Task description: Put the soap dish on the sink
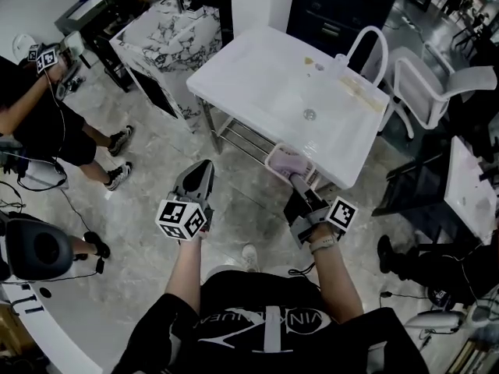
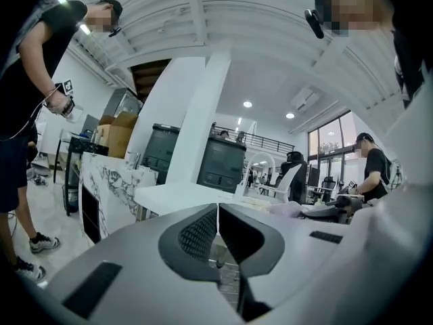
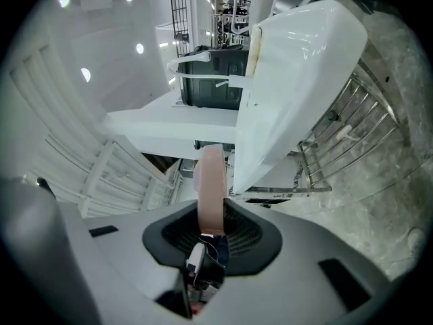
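The white sink (image 1: 265,84) stands on a metal frame ahead of me, with an arched white faucet (image 1: 368,44) at its far side. A pale pink soap dish (image 1: 285,162) hangs just off the sink's near edge, and my right gripper (image 1: 295,180) is shut on it. In the right gripper view the soap dish (image 3: 209,181) shows edge-on between the jaws of the right gripper (image 3: 211,212), and the sink (image 3: 298,66) fills the upper right. My left gripper (image 1: 199,176) is shut and holds nothing, lower left of the sink; in its own view the left gripper (image 2: 217,212) faces the sink (image 2: 179,196).
A marble-patterned cabinet (image 1: 168,33) stands left of the sink and a dark cabinet (image 1: 343,6) behind it. A white chair (image 1: 437,92) is at the right. A wire shelf (image 1: 248,141) sits under the sink. A person (image 1: 39,115) stands at the left, another person (image 2: 371,171) further off.
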`<state>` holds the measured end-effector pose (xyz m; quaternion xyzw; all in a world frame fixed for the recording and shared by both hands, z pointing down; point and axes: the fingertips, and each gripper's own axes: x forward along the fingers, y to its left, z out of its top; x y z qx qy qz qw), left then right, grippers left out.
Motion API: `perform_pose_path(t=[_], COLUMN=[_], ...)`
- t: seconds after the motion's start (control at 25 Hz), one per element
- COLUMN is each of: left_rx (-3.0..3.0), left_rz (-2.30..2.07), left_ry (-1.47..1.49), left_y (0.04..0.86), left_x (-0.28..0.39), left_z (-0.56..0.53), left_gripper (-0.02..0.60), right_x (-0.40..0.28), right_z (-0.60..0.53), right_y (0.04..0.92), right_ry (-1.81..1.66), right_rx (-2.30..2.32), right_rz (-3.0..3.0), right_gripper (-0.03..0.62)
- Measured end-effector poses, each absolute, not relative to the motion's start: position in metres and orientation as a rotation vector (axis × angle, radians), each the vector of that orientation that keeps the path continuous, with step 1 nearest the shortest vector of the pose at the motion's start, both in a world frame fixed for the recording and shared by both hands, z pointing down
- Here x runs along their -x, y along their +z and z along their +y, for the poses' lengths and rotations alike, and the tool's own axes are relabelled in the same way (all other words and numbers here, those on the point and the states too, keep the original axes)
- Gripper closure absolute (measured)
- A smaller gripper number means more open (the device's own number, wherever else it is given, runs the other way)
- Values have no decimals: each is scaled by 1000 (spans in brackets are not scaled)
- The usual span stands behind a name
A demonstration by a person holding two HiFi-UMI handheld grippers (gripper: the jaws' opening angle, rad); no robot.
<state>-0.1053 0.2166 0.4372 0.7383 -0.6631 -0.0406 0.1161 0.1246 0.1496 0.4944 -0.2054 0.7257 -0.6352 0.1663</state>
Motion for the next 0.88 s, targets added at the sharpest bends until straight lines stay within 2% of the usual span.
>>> perform_pose_path(t=[0.88], left_rx=[-2216], left_rz=[-1857], left_ry=[-124], left_y=[451], left_x=[136], left_z=[112], left_gripper=[558], right_x=[-84], right_z=[49], right_y=[503], right_ry=[-1771], right_rx=[614], right_rz=[2050], right_gripper=[505])
